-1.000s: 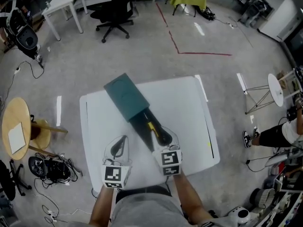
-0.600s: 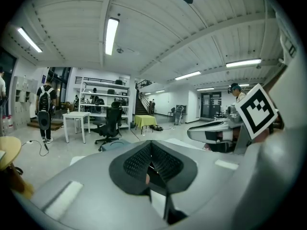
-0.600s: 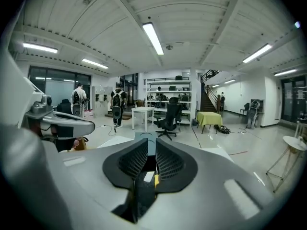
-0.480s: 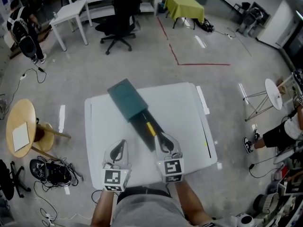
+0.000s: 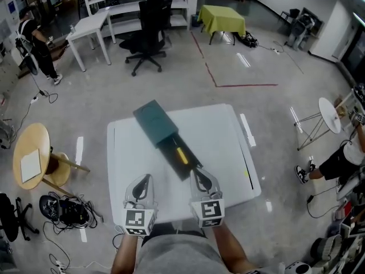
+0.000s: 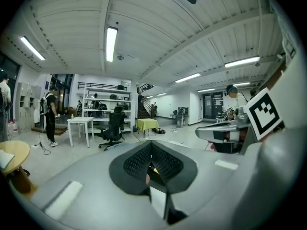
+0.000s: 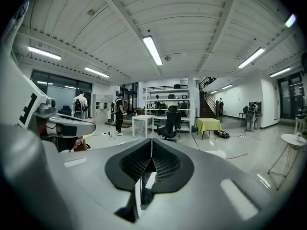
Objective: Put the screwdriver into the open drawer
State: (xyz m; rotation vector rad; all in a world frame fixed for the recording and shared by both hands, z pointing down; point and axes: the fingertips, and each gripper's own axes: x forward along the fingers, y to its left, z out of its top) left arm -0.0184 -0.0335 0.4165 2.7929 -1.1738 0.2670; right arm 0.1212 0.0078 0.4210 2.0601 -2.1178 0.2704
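On the white table point(image 5: 222, 147) lies a dark teal drawer case point(image 5: 154, 122) with its drawer point(image 5: 188, 170) pulled out toward me. The yellow-handled screwdriver point(image 5: 181, 154) lies inside that open drawer. My right gripper point(image 5: 196, 172) hovers just off the drawer's near end, jaws shut with nothing between them point(image 7: 151, 152). My left gripper point(image 5: 146, 177) hangs over the table left of the drawer, also shut and holding nothing point(image 6: 151, 143). Neither gripper touches the screwdriver.
A black office chair point(image 5: 148, 21) and a white desk point(image 5: 88, 24) stand beyond the table, with a green-draped table point(image 5: 222, 15) further back. A round wooden side table point(image 5: 31, 156) and floor cables point(image 5: 63, 210) are on the left. A person point(image 5: 342, 161) sits at the right.
The right gripper has drawn back from over the drawer toward me and shut its jaws, leaving the screwdriver in the drawer. The left gripper has also pulled back and up.
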